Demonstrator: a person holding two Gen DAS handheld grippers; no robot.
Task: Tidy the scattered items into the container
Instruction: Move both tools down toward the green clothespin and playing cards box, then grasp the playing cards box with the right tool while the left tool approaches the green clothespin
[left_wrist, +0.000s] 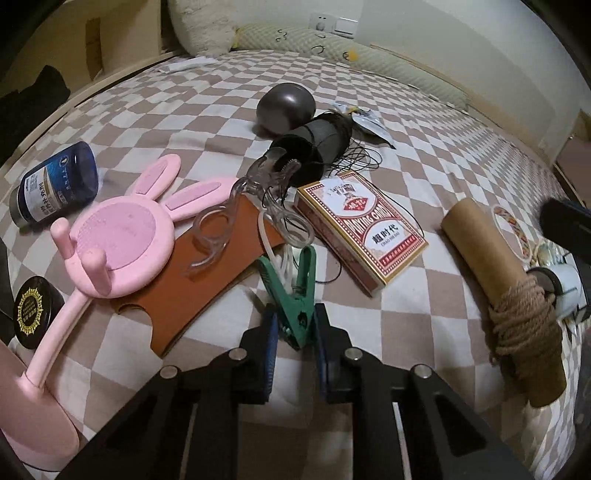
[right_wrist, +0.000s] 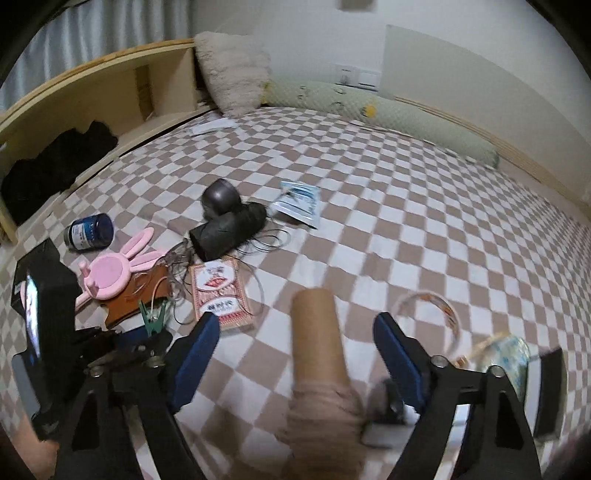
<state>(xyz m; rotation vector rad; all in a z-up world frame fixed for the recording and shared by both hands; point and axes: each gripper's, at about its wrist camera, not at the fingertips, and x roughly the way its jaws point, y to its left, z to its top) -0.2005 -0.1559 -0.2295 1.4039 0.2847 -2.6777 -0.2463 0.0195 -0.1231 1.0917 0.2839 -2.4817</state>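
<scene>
Fingers of the left gripper (left_wrist: 295, 332) pinched a green plastic clothes peg (left_wrist: 295, 295) low over the brown-and-white checked bedspread (left_wrist: 424, 122). Spread wide, the right gripper (right_wrist: 295, 343) straddled a brown cardboard tube wound with jute twine (right_wrist: 317, 354). Farther off lay a red playing-card box (left_wrist: 364, 227) and pink rabbit-eared stand (left_wrist: 125, 236).

Between the left gripper's (left_wrist: 293, 334) blue pads (left_wrist: 270, 334) sits a green clip (left_wrist: 295, 295); beyond lie a pink rabbit stand (left_wrist: 122, 236) and red-and-white card box (left_wrist: 360, 227) (bedsheet (left_wrist: 443, 155) checked brown-white).
</scene>
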